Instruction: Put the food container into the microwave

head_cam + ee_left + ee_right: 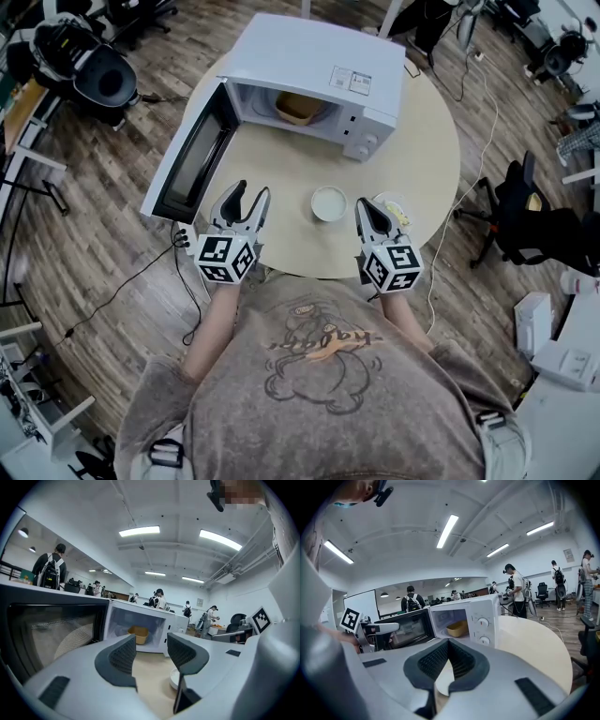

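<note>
Food container (298,109): tan and open-topped, it sits inside the microwave cavity toward the back, free of both grippers. The left gripper view (138,634) and the right gripper view (457,628) both show it there.
Clock face: read from the head view over the round table (427,141), with 12 o'clock on the side away from the person.
Microwave (314,66): white, at 12 o'clock on the table. Its two dials are on the panel at the 3 o'clock side of the cavity.
Microwave door (192,155): wide open, hinged at the cavity's 9 o'clock side. It reaches out over the table edge toward 8 o'clock.
White round dish (329,202): on the tabletop near 6 o'clock, between the two grippers and touching neither.
Left gripper (253,192): at about 7 o'clock by the near table edge, aimed toward the open cavity. In its own view (151,653) the jaws are spread, with only bare tabletop between the ribbed pads.
Right gripper (366,206): at about 5 o'clock, just beside the dish. In its own view (447,660) the jaws are pressed together at the tips and pinch nothing. The dish shows beyond them.
Person: grey printed shirt at the table's 6 o'clock edge, with both forearms reaching forward.
</note>
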`<state>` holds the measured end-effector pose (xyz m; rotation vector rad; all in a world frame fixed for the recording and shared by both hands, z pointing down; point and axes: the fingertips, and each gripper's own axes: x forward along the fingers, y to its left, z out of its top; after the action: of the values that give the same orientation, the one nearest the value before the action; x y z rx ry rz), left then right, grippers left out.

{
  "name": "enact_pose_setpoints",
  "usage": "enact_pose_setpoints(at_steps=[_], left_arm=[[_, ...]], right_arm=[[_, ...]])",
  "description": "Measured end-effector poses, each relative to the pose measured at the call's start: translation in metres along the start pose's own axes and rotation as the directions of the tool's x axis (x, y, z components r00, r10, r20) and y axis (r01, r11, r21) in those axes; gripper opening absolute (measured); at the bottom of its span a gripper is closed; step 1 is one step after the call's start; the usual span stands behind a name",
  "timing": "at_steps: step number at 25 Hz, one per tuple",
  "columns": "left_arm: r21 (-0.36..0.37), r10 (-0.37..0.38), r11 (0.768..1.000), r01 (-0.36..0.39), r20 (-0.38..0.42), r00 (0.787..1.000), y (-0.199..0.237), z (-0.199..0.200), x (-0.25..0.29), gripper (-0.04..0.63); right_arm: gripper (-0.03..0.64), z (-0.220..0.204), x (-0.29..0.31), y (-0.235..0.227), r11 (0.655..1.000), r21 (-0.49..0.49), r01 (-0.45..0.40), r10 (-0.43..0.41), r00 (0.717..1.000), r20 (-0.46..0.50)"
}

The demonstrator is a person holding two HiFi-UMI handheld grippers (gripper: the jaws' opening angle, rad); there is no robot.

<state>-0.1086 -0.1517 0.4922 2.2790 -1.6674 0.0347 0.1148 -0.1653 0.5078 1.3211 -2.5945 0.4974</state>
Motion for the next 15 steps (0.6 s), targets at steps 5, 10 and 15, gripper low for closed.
enact_pose_setpoints(at_steps=[5,10,15], left_arm=[[0.015,0.031,0.999,-0.031,0.006,1.0,0.01,-0.004,-0.002,0.171],[0.023,0.046,0.999,-0.046,-0.007,0.999,0.016,-0.01,-0.002,0.113],[0.021,0.026,0.999,-0.025,-0.022,0.999,0.014,-0.013,-0.004,0.061]], right_arm=[[0.002,-0.001,0.004,-0.001,1.0,-0.008,-0.001,0.001,1.0,-0.002],[0.002,-0.002,0.007,0.001,1.0,-0.015,-0.004,0.004,1.0,-0.007],[0.0,-0.003,0.007,0.002,0.999,-0.033,0.0,0.0,1.0,-0.01]])
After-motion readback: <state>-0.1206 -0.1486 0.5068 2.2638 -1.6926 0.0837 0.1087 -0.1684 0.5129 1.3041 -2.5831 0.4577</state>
